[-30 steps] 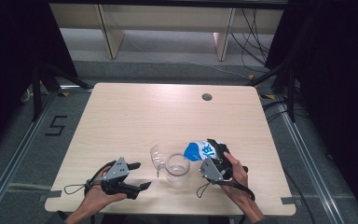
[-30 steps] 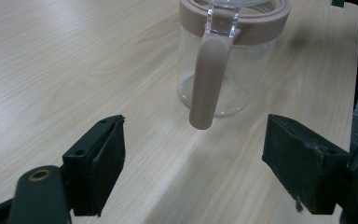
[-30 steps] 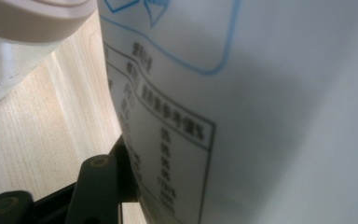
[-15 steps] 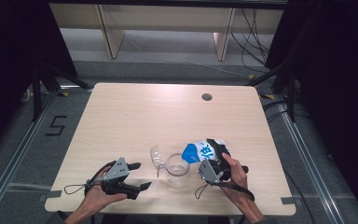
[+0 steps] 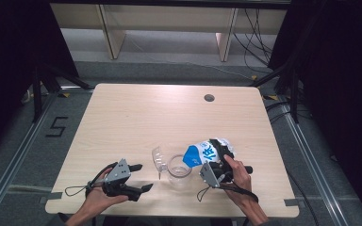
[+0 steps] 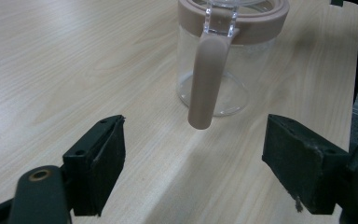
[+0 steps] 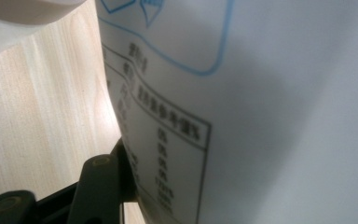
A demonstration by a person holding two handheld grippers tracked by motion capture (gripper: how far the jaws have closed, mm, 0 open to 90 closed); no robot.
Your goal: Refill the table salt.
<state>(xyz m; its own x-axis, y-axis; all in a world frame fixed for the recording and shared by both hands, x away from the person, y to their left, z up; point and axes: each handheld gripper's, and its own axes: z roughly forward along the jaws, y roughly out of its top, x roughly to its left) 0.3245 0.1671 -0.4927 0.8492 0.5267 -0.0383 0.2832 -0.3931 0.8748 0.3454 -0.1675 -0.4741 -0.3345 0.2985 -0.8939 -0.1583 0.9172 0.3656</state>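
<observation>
1. The carton (image 5: 206, 153) is a white and blue drink pack with big blue characters on its side. It is tilted over the glass pitcher (image 5: 179, 170), its top end toward the pitcher's mouth, near the front edge of the table (image 5: 136, 113).
2. The right gripper (image 5: 219, 157) is clamped on the carton's body. In the right gripper view one black jaw presses the white printed wall (image 7: 242, 116), where a table of small black text stands inside a blue line.
3. Handling, as I judge it — the carton is thin board, so it gives under strong pressure and may squirt. It is smooth and maybe a little slippery, and its weight depends on the filling, which I cannot see. The best hold is across the flat sides at the middle, as now.
4. The pitcher is clear glass with a beige rim and a beige handle (image 6: 206, 79) — fragile, and easy to push away on the smooth wood.
5. The left gripper (image 5: 139, 177) is low over the table, left of the pitcher, with its jaws wide apart and nothing between them. In the left gripper view the handle is just ahead of them.
6. A clear lid-like piece (image 5: 158, 157) lies beside the pitcher; I cannot tell exactly what it is.
</observation>
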